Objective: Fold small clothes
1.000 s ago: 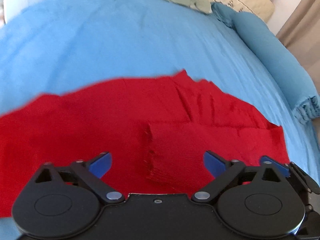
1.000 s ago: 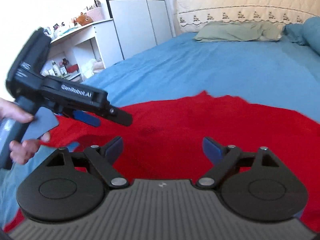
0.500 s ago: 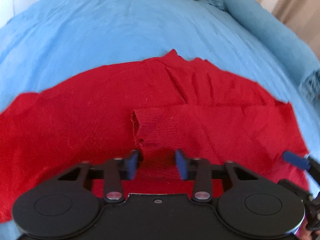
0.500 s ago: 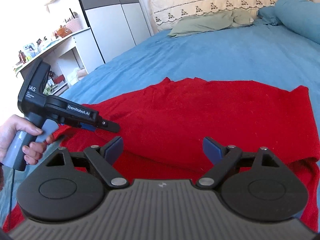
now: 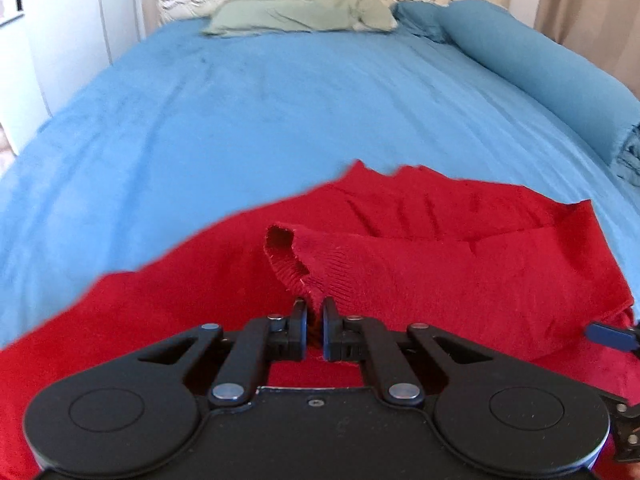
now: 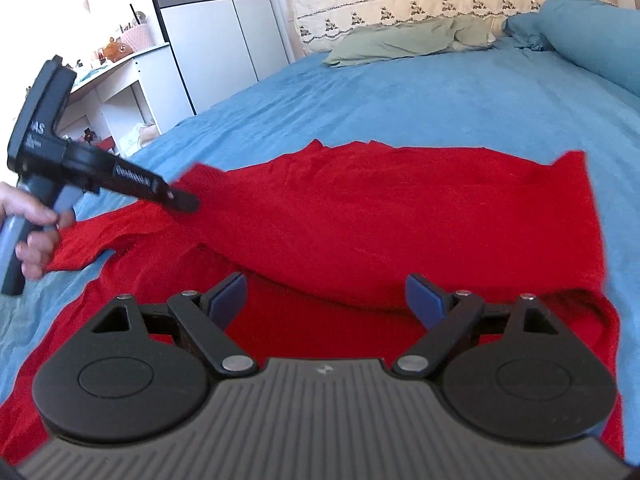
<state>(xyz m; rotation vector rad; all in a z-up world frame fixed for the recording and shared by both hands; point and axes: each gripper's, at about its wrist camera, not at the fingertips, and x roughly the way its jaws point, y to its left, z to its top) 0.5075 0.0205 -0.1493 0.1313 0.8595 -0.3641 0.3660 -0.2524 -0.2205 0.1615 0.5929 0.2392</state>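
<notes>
Left gripper [image 5: 315, 312]: jaws pinched nearly together on the ribbed cuff [image 5: 298, 258] of the red sweater [image 5: 460, 264], knit visible in the slit between the pads; cuff opening gapes just ahead of the tips and looks raised off the fabric under it. Right gripper [image 6: 326, 294]: blue pads wide apart, nothing between them, hovering over the near part of the garment. Sweater lies spread on the blue bedspread [image 5: 240, 120], near edge of the bed; the gripped sleeve [image 5: 460, 264] lies folded in across the body. In the right wrist view the left unit sits over the garment's left side, left hand [image 6: 34, 236] on its handle. Progress, my read: early. One sleeve looks folded in, or is being placed. Other sleeve, visible as a flap [image 6: 76, 252] at the left of the right wrist view, not folded yet; body not halved. Left to do: set this cuff down, bring in the second sleeve, fold the body, flatten wrinkles. Green pillow [image 5: 300, 16] and rolled blue blanket [image 5: 540, 64] sit well clear at the head end.
</notes>
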